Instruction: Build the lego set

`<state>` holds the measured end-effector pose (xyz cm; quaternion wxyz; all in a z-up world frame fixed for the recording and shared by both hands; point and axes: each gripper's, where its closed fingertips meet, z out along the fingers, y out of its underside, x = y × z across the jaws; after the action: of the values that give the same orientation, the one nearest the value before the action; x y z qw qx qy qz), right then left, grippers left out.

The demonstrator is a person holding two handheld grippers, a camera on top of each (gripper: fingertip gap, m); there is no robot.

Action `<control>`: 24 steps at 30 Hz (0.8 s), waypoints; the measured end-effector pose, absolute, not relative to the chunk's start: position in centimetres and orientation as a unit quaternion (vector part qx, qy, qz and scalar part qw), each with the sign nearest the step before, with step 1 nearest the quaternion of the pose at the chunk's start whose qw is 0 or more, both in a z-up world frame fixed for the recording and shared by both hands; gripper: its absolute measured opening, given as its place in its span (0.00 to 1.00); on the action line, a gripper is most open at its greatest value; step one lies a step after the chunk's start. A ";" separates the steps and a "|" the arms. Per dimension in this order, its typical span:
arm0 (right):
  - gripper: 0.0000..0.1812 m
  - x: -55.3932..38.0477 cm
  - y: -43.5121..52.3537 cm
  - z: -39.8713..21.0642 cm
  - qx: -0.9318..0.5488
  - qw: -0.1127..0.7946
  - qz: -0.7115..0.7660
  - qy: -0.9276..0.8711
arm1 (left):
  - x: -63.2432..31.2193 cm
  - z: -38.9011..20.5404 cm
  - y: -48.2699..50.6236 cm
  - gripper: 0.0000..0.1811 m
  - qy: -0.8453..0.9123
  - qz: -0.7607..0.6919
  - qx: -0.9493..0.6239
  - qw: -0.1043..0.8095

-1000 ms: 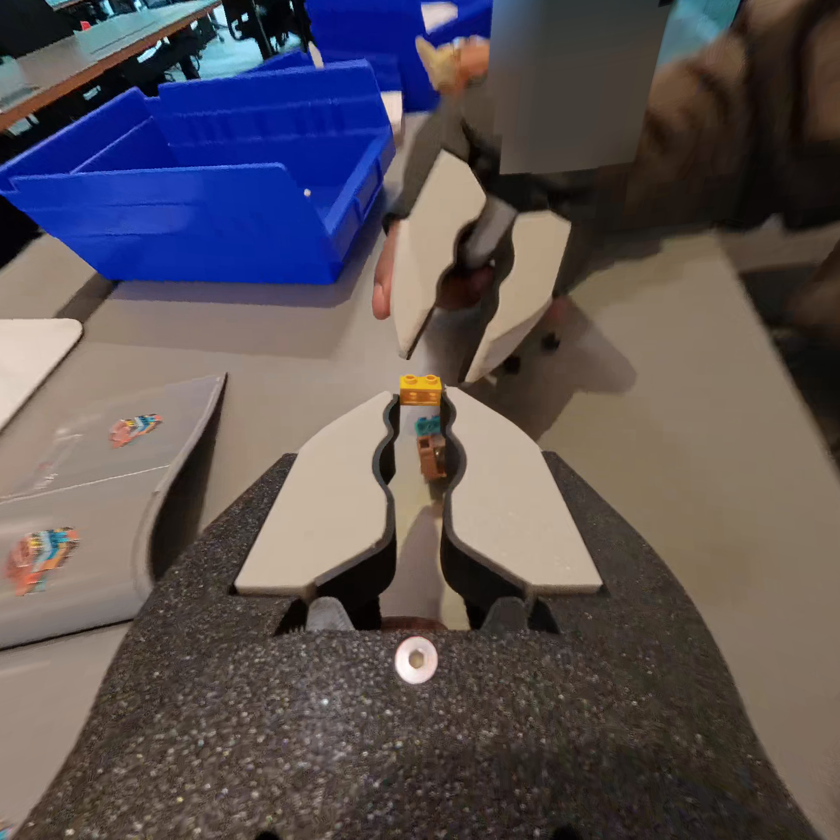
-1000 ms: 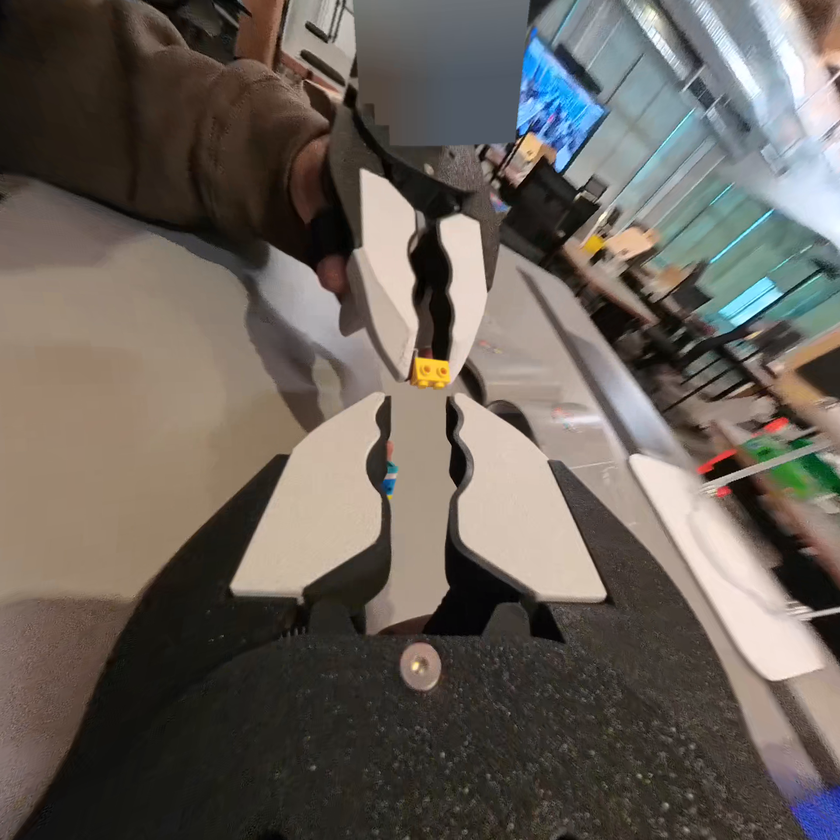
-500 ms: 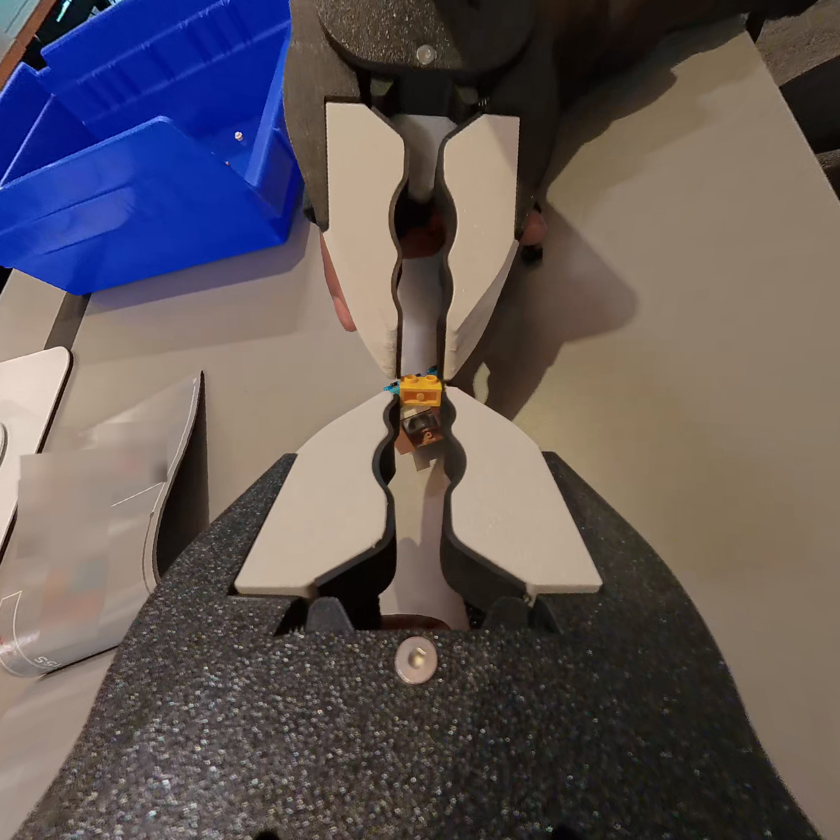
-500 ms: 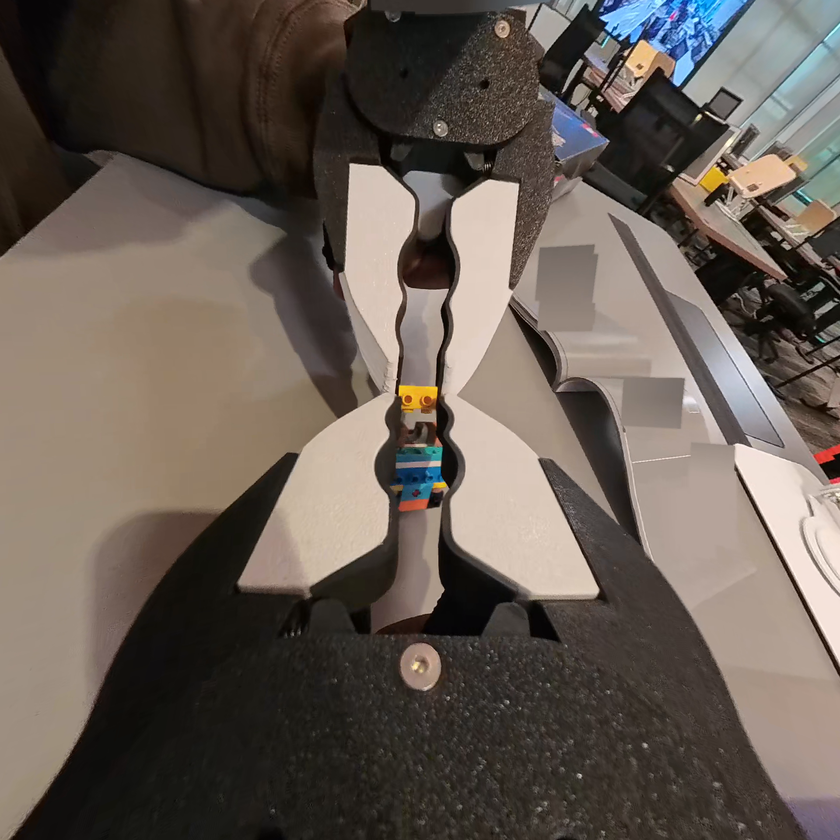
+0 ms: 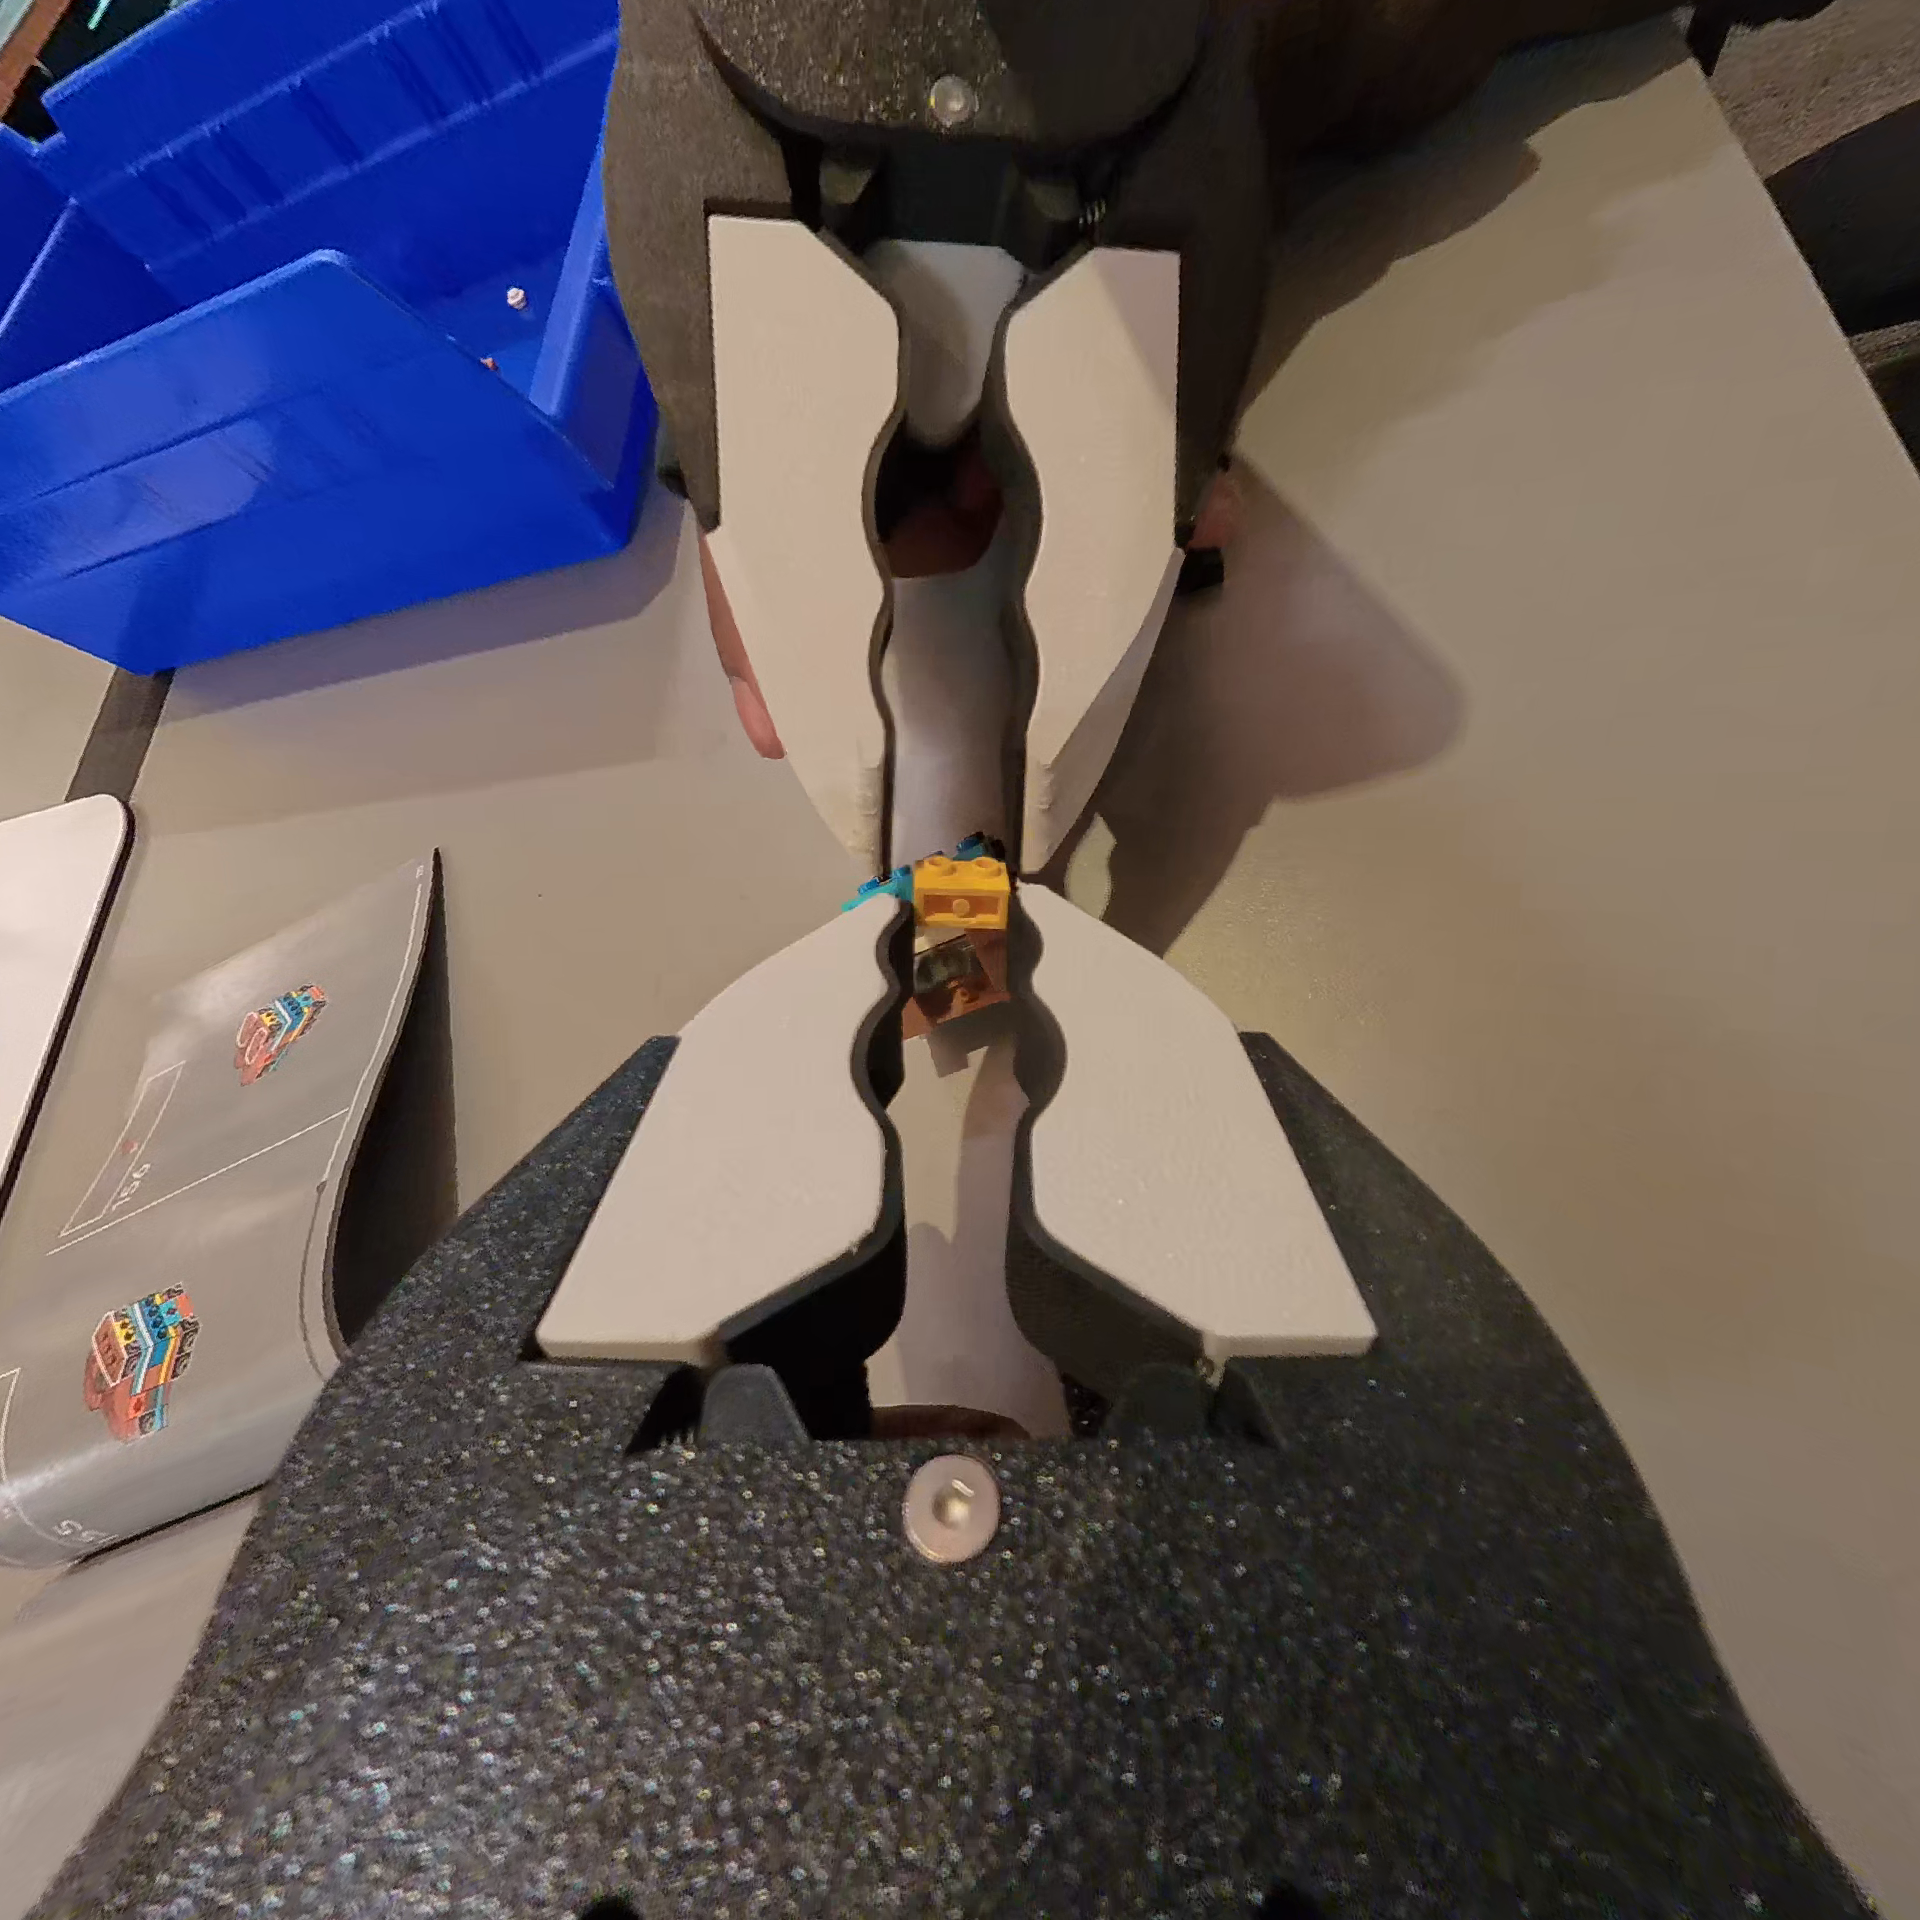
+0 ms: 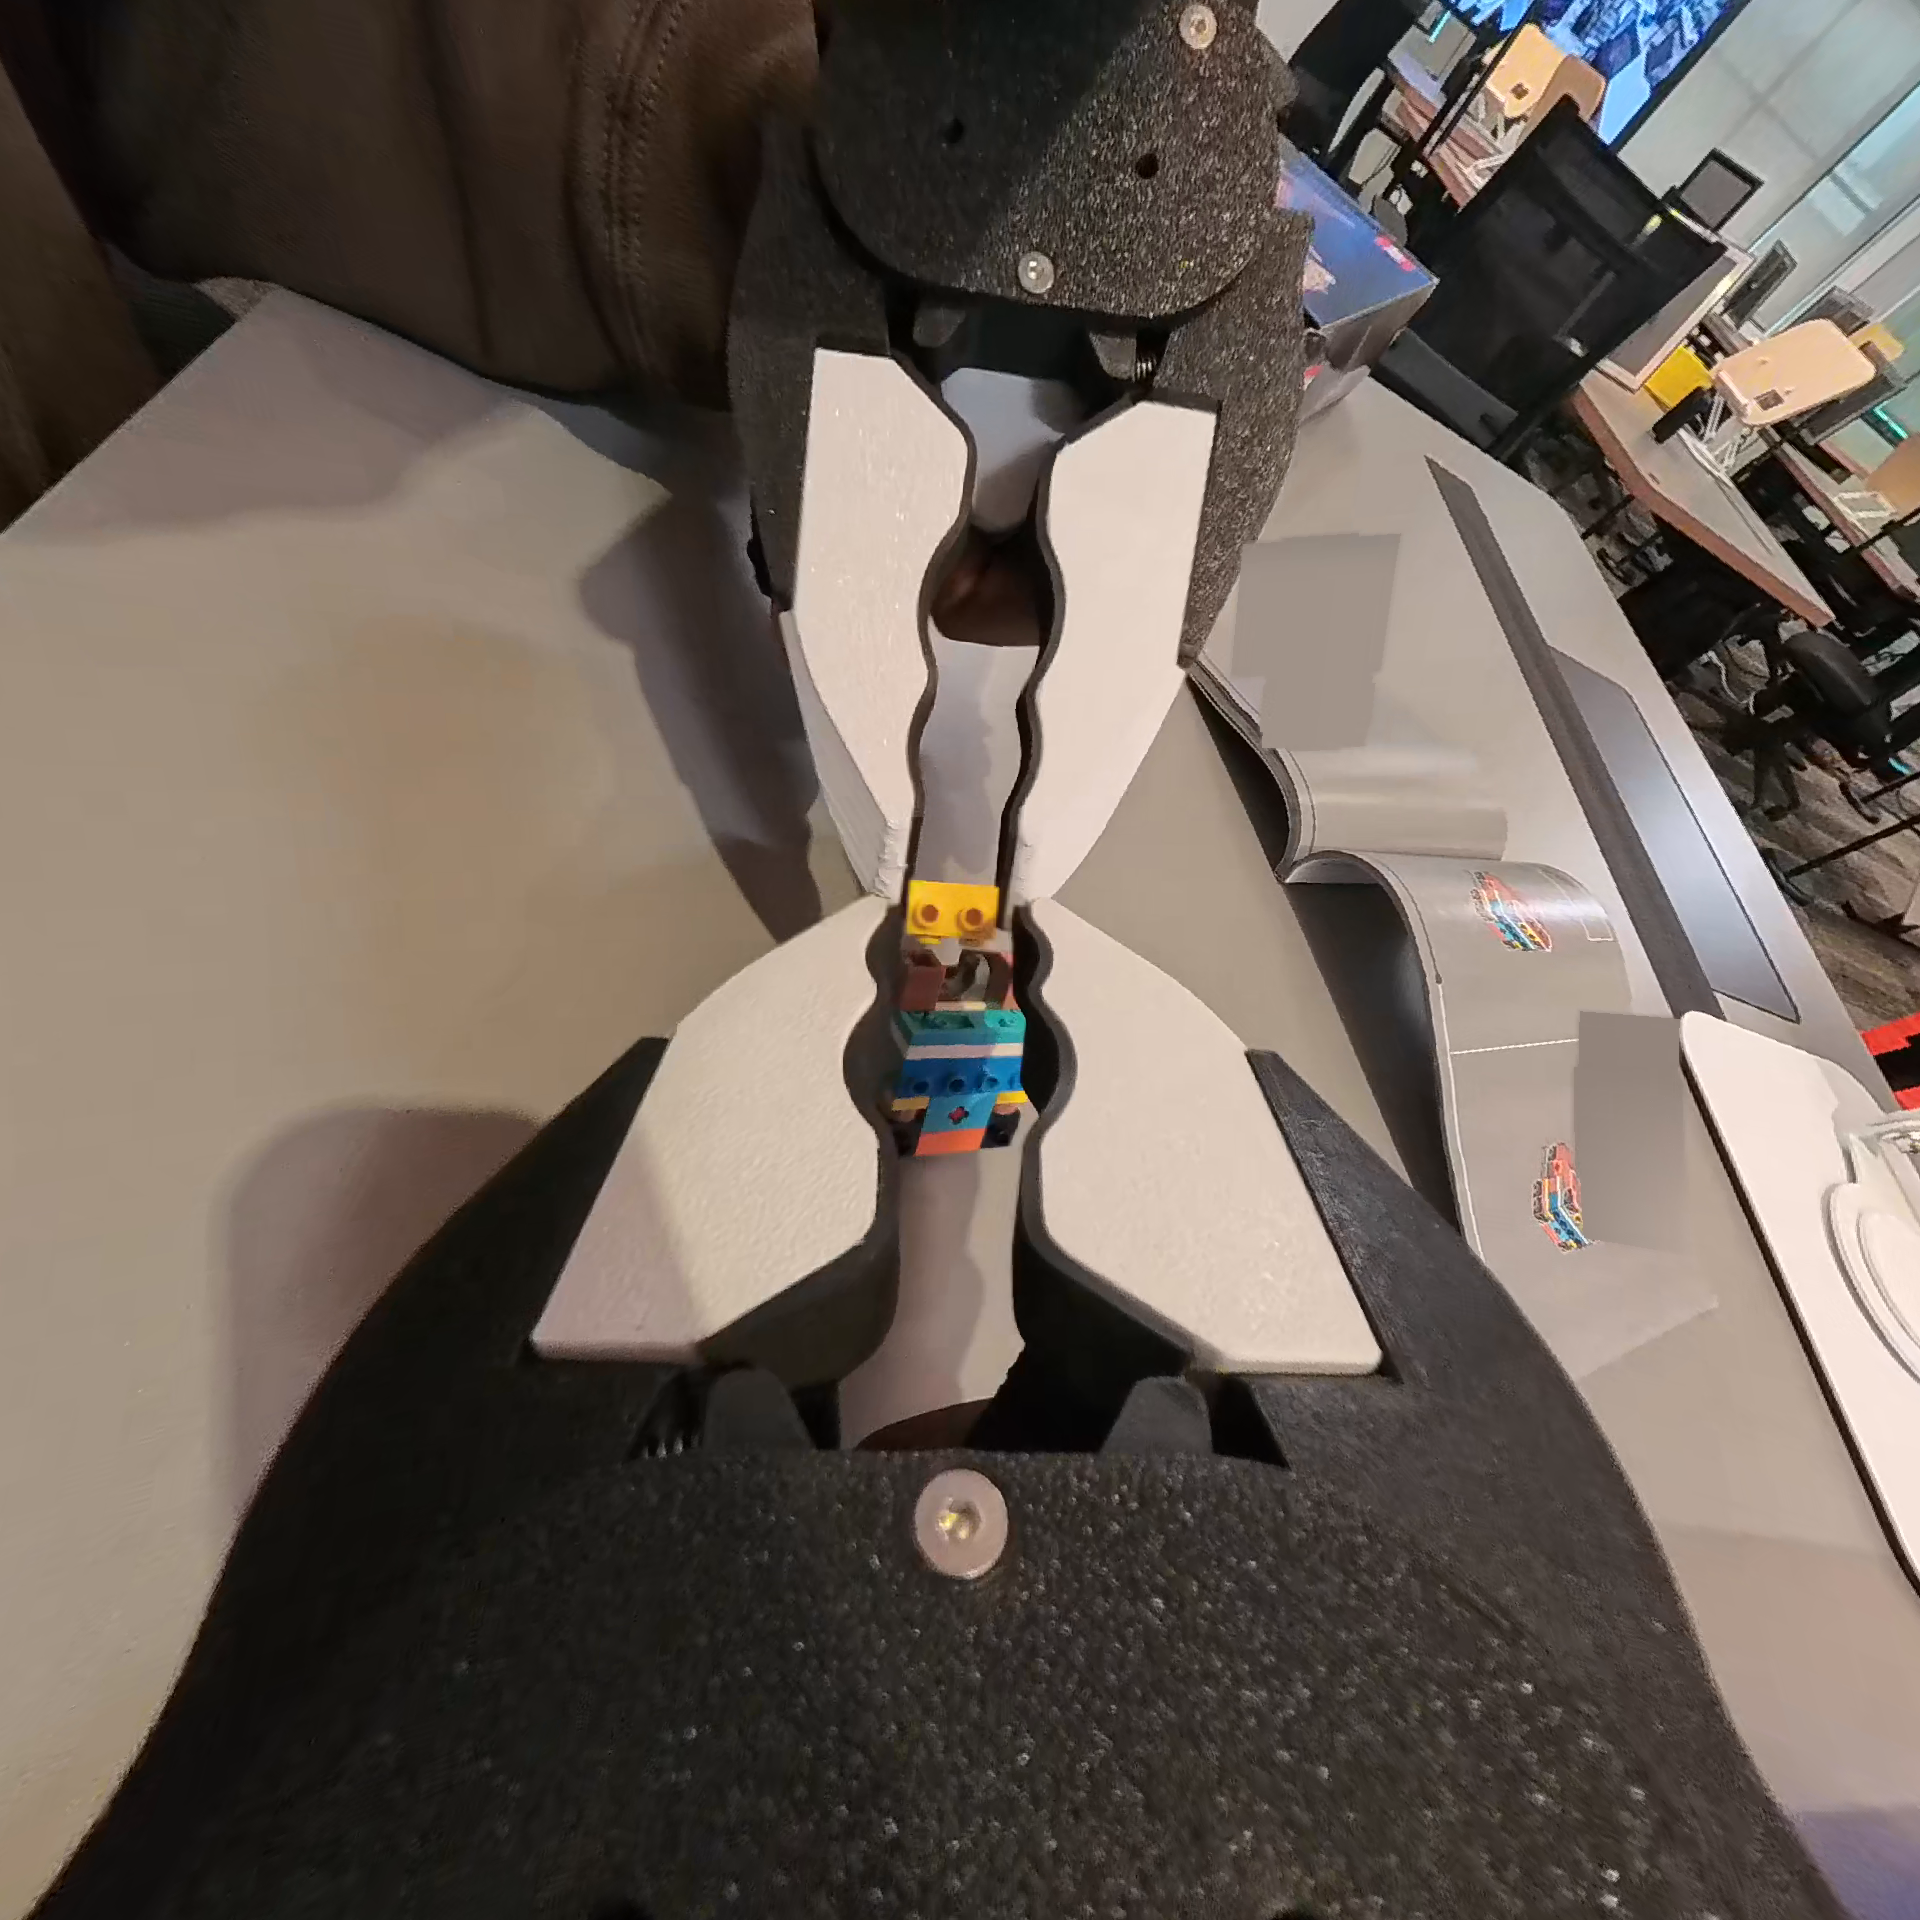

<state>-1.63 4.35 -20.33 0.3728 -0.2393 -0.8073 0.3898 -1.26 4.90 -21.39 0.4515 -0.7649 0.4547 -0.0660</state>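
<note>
My left gripper [image 5: 956, 906] is shut on a small yellow brick [image 5: 962, 894] at its fingertips. My right gripper [image 6: 953, 923] is shut on a multicoloured lego build [image 6: 956, 1070] with teal, blue, white and orange layers and brown pieces on top. The two grippers face each other tip to tip above the grey table [image 5: 1507, 935]. The yellow brick [image 6: 952, 905] sits against the brown top of the build. In the left wrist view the right gripper [image 5: 951, 847] comes in from the top, and the build's brown end [image 5: 956, 987] shows between my fingers.
Blue bins [image 5: 260, 416] stand at the far left. An open instruction booklet [image 5: 208, 1195] lies left of the left gripper, next to a white tray [image 5: 52, 935]. In the right wrist view the booklet [image 6: 1507, 987] and tray [image 6: 1787, 1195] lie at the right. A person's brown sleeve [image 6: 416, 156] is behind. Left and right tips are no more than a few centimetres apart.
The two grippers have come together from apart. The yellow brick in the left gripper now meets the top of the build in the right gripper.
</note>
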 end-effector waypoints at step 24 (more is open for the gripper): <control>0.09 -1.7 4.7 -20.5 -0.252 0.372 0.385 -0.806 | -1.0 -20.5 5.2 0.09 0.425 -0.099 -0.764 0.475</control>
<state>-1.65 4.67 -20.47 0.3721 -0.2521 -0.8061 0.3851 -0.97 5.17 -20.55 0.4751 -0.7639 0.4252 -0.0993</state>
